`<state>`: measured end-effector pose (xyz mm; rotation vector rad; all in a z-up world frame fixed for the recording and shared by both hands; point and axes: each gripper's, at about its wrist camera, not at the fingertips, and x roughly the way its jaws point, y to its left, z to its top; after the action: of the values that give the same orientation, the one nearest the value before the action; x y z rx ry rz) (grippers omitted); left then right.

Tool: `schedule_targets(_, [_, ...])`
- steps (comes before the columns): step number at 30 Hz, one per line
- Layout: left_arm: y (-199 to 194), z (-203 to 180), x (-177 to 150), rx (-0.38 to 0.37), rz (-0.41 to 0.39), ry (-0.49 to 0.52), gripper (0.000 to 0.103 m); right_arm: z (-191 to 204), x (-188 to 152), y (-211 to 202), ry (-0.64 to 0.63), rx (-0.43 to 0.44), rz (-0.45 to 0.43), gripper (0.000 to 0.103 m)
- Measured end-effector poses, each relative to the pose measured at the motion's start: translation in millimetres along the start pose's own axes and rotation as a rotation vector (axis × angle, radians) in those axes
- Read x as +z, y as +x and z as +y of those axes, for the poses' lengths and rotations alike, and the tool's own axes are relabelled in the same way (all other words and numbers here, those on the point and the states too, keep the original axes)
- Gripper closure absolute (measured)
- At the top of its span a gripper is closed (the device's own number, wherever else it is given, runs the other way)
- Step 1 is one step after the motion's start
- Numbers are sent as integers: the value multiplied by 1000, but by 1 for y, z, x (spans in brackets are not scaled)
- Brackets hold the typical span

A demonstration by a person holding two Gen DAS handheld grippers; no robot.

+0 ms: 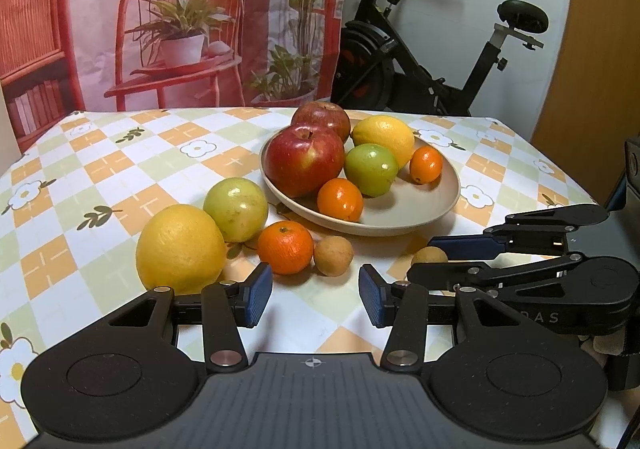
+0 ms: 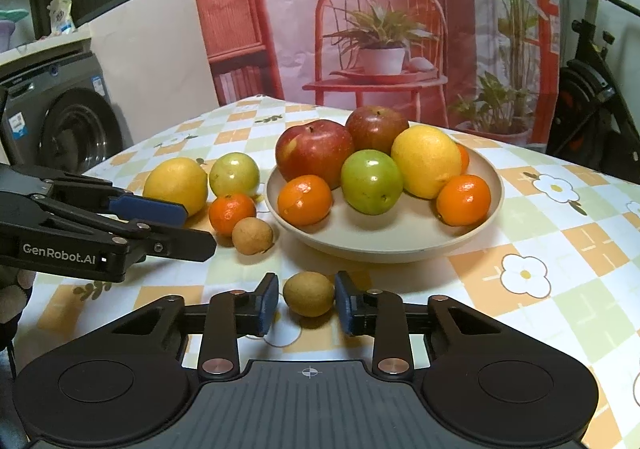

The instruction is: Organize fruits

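My right gripper (image 2: 307, 303) is shut on a small brown fruit (image 2: 309, 293) that rests on the tablecloth in front of the beige plate (image 2: 384, 247); the left wrist view shows that fruit (image 1: 429, 253) between the same fingers. The plate holds two red apples (image 2: 314, 153), a lemon (image 2: 426, 161), a green fruit (image 2: 371, 181) and small oranges (image 2: 305, 199). Left of the plate lie a lemon (image 1: 180, 247), a green fruit (image 1: 236, 209), a mandarin (image 1: 285, 247) and a second brown fruit (image 1: 333, 255). My left gripper (image 1: 316, 295) stands open just short of them, with nothing between its pads.
The table (image 1: 120, 169) wears a checked floral cloth. A printed backdrop (image 1: 180, 21) hangs behind it, an exercise bike (image 1: 440, 61) stands at the back right, and a washing machine (image 2: 68, 125) is off the table's left side.
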<state>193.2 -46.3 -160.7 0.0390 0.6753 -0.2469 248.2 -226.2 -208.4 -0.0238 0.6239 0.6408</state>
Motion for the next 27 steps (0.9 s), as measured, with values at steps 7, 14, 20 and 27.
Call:
schedule_targets(7, [9,-1,-1,-23,46,-22,54,-7,-1,-9,35,12,-48,77])
schedule_targets(14, [23,-2,6,-41,58,-39,56,-10,-1,-12,50,15,-65,77])
schedule_targets(20, [32,-1,7,-42,64,-56,66,-12,-1,-13,65,20,-75,77])
schedule_targets(27, [38,-2,12,-45,52,-74,66,-13,-1,-14,72,22,-78,77])
